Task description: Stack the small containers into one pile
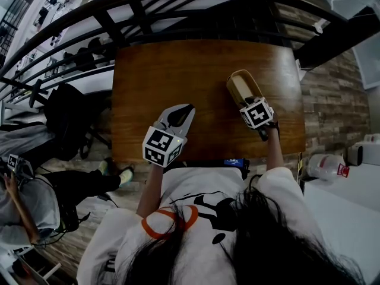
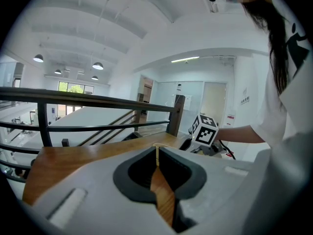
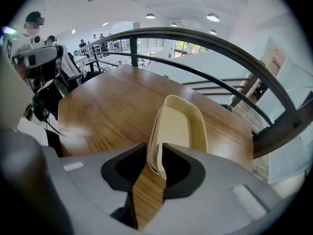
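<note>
A nested stack of cream small containers [image 1: 242,86] sits tilted over the right part of the wooden table [image 1: 178,70]. My right gripper [image 1: 241,100] is shut on the stack's near rim. In the right gripper view the containers [image 3: 179,125] stand on edge between the jaws of that gripper [image 3: 154,153], with two rims showing on the left side. My left gripper [image 1: 185,114] rests near the table's front middle, shut, with nothing visible between its jaws. In the left gripper view its tips [image 2: 156,152] meet in a thin line, and the right gripper's marker cube [image 2: 205,130] shows beyond them.
A dark curved railing [image 1: 148,10] runs along the table's far side, with a stairwell beyond it. Another person [image 1: 24,200] sits at the lower left beside a black chair [image 1: 65,117]. A white jug [image 1: 323,165] stands on the floor at right.
</note>
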A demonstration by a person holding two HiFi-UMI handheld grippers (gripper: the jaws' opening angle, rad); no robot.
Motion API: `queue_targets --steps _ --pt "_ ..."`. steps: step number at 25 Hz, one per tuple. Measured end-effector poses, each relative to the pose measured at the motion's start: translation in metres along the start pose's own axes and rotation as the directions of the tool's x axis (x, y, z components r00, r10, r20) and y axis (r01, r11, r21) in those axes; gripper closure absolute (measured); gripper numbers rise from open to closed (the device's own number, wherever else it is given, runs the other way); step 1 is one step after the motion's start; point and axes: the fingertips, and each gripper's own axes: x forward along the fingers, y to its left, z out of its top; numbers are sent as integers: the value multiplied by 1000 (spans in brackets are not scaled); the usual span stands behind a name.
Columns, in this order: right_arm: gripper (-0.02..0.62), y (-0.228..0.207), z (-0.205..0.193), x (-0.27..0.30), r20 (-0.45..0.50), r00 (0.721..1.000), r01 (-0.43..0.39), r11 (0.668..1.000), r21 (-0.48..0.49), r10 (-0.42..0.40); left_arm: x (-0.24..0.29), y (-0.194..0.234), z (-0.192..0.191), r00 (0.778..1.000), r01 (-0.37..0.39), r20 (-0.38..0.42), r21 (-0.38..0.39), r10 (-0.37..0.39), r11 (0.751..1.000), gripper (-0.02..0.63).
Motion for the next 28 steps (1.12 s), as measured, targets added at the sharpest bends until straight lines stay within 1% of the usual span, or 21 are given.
queue_targets --steps 2,5,12,16,20,28 --pt "469 1 5 -7 45 999 -11 1000 21 10 1 -2 -1 1000 1 0 1 -1 1000 597" --pt "469 5 16 -18 130 991 -51 997 57 44 4 -4 -1 1000 0 1 -1 0 1000 597" --pt "468 29 42 -40 288 952 -131 987 93 100 1 -11 -5 1000 -11 -6 -2 11 1000 597" --pt "468 52 51 -49 356 924 -188 976 107 139 -7 -14 -9 1000 -23 -20 0 23 1000 597" --pt "471 78 58 -56 404 903 -207 972 110 147 -23 -10 -12 999 -36 -30 9 37 999 597" --pt "508 152 72 -81 494 848 -286 951 119 193 -73 -14 -15 999 -42 -14 32 43 999 597"
